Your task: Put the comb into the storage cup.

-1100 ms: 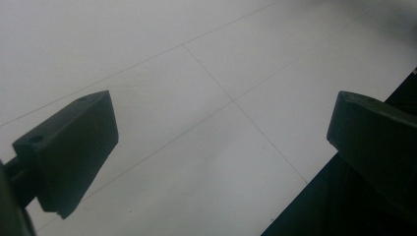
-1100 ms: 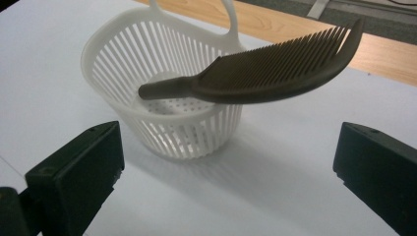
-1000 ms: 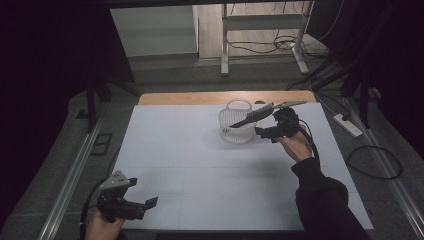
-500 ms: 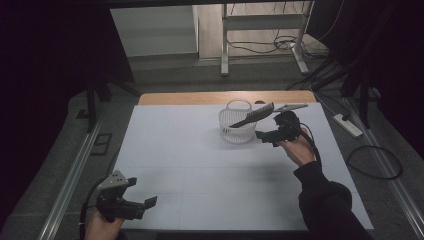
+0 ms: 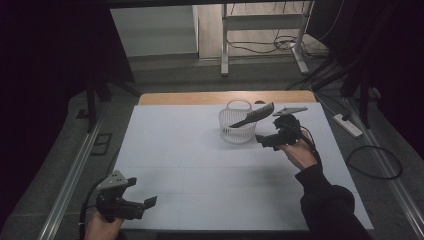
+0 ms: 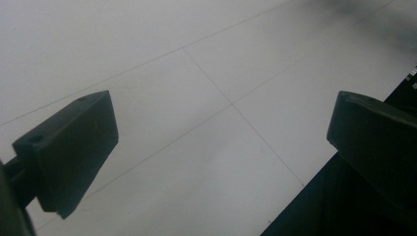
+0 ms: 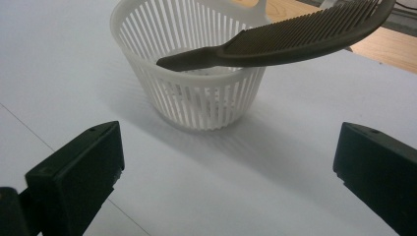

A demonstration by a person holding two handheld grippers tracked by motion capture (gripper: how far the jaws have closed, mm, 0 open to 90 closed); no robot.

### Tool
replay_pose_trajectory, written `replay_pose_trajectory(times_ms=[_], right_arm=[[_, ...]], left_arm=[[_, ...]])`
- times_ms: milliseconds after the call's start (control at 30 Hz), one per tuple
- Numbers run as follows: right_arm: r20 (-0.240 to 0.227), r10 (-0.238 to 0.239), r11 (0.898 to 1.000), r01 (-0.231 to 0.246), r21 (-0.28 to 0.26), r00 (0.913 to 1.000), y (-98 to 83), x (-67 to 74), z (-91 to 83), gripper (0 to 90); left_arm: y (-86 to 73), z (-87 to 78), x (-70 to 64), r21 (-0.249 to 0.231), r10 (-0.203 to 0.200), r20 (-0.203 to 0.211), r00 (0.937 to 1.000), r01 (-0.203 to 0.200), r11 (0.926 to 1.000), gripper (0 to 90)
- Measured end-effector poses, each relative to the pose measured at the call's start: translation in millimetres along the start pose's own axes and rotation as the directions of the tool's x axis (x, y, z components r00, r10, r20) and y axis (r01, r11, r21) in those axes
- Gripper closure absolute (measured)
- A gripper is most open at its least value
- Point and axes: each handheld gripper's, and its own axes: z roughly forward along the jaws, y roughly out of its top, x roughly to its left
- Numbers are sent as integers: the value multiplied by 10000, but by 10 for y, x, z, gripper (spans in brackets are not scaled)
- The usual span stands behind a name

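White slatted plastic, a small round basket (image 5: pixel 237 127) standing upright toward the far middle of the pale desk (image 5: pixel 200 170), its looped handle on the far rim. Dark comb (image 5: pixel 252 116) lying across the basket's rim, narrow handle end dipping inside the basket, toothed end sticking out past the rim on the right and pointing toward the wooden far edge of the desk; touching the rim, free of both grippers. Seen closer in the right gripper view: basket (image 7: pixel 192 73) straight ahead, comb (image 7: pixel 280 37) slanting over it, teeth along its upper edge.

Right gripper (image 5: pixel 265 141) hovering just beside the basket on its right, held in a hand at the end of a dark sleeve; jaws standing wide apart and gripping nothing, bare desk between them in its own view (image 7: pixel 228 182).

Left gripper (image 5: pixel 145 204) hanging at the near left corner of the desk, well apart from basket and comb; jaws likewise spread wide and empty, with white sheet and the desk's dark near edge between them (image 6: pixel 221 142).
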Motion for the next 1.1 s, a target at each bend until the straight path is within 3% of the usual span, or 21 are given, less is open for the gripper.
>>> replay_pose_trajectory(times_ms=[200, 1100], right_arm=[[-99, 112, 9999, -110, 119, 9999, -35, 34, -39, 0], [-75, -502, 9987, 501, -104, 9987, -214, 202, -300, 0]], left_arm=[[-1, 0, 3, -10, -15, 10, 10000, 15, 10000, 0], [-1, -3, 6, -39, -60, -3, 10000, 60, 10000, 0]])
